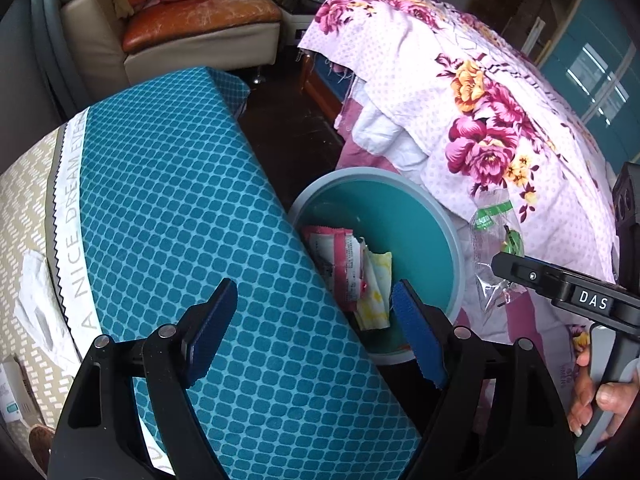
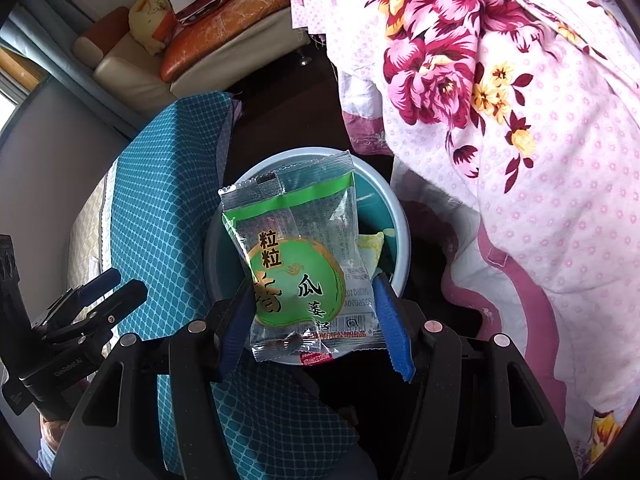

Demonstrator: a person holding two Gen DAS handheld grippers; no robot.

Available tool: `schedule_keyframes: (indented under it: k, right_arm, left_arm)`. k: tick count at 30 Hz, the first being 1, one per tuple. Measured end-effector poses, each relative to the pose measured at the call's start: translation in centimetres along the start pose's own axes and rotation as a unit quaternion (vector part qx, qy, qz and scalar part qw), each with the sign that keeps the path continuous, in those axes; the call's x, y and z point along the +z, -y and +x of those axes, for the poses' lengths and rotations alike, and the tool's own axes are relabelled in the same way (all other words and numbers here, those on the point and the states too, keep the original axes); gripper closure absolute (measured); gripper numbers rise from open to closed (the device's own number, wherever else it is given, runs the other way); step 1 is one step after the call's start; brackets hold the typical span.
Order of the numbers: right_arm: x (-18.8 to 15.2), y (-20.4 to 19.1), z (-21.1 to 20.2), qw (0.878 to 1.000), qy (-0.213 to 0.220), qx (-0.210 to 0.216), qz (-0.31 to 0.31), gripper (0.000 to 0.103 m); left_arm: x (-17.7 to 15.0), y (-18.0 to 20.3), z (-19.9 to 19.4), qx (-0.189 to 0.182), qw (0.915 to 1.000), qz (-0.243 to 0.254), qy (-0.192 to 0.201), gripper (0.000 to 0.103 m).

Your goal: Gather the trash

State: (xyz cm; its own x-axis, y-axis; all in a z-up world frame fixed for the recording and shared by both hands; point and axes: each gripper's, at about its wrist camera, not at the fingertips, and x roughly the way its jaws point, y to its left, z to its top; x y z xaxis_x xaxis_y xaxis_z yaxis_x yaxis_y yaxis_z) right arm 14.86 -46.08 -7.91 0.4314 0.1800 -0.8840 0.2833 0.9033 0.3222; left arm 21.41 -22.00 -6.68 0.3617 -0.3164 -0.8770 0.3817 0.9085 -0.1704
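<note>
A round teal bin [image 1: 440,216] stands on the dark floor between the blue patterned mattress and the floral quilt; it holds a pink wrapper [image 1: 340,256] and a yellow-white wrapper [image 1: 374,280]. My left gripper [image 1: 316,324] is open and empty above the mattress edge, beside the bin. My right gripper [image 2: 312,316] has its jaws wide apart; a green and clear snack wrapper [image 2: 296,256] sits between them over the bin [image 2: 396,220], and whether the left finger touches it is unclear. The wrapper also shows in the left wrist view [image 1: 496,240] at the right gripper's tip.
The blue patterned mattress [image 1: 180,220] lies left of the bin. The floral quilt [image 1: 500,120] is heaped on the right. A cream and orange sofa [image 1: 192,28] stands at the back. A crumpled white tissue [image 1: 36,300] lies on the beige cover at far left.
</note>
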Motion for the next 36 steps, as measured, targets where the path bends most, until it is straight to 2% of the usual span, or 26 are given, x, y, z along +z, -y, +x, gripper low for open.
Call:
schedule_keyframes:
  k: [6,10,13,21,30,36]
  right_arm:
    - [0.2,-0.6,0.3,1.0,-0.003,-0.013,-0.006,0.046]
    - [0.1,-1.2,0.6,1.0,-0.009,-0.016,-0.008,0.036]
    - [-0.1,-1.4,0.7,1.0,-0.012,-0.02,-0.006,0.031]
    - [-0.4,-2.1,0.0,1.0,-0.016,-0.026,-0.005,0.026]
    - [-1.2,-4.2,-1.3,0.999,-0.026,-0.036,-0.023,0.025]
    - [-2.4,-7.3,-2.0,0.998,-0.03,-0.03,-0.052,0.025]
  left_arm:
    - [-0.5,-1.2,-0.8,0.0,0.9999,-0.015,0.005,0.021]
    - [-0.6,-1.7,-1.5,0.001,0.9997,-0.018,0.016,0.012]
    - [-0.9,-2.0,-1.8,0.003,0.9997,-0.016,0.019,0.011]
    - [-1.8,-3.3,-2.5,-0.002,0.9995,-0.026,0.017,0.011]
    - [-3.4,-5.8,-4.4,-0.008,0.9984,-0.051,0.024,0.01]
    - [-5.2,-7.8,-6.6,0.0,0.9978,-0.056,0.034,0.01]
